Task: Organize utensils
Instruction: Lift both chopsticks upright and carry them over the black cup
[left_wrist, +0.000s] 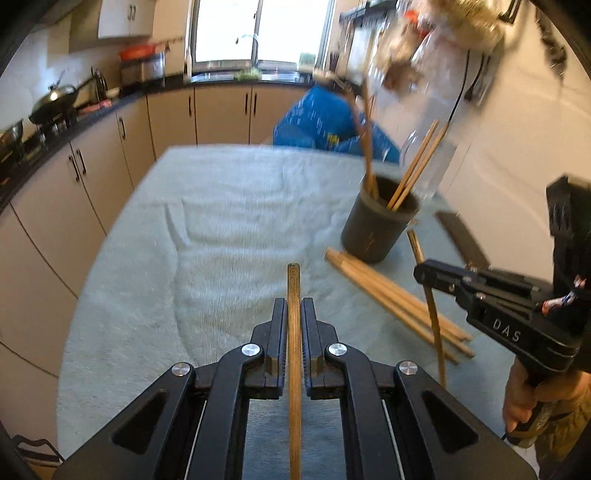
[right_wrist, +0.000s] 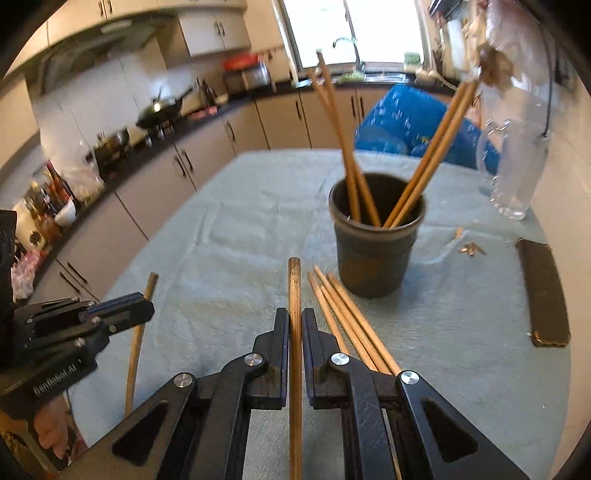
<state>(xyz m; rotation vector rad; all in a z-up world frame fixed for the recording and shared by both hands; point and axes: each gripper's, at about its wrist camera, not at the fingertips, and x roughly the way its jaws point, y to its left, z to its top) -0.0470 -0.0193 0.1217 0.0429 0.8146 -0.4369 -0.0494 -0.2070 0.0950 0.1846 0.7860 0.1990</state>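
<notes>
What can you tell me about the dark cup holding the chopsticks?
The dark cup is a round, matte, near-black holder with a slightly flared rim and scuffed sides. It stands upright on the pale green cloth. Wooden chopsticks lean out of it in two splayed groups. Loose chopsticks lie at its base; contact is unclear.

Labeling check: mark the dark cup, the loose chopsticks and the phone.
dark cup (right_wrist: 373, 258), right wrist view, front wall.
loose chopsticks (right_wrist: 347, 317), right wrist view, mid-shafts.
phone (right_wrist: 543, 291), right wrist view, face.
</notes>
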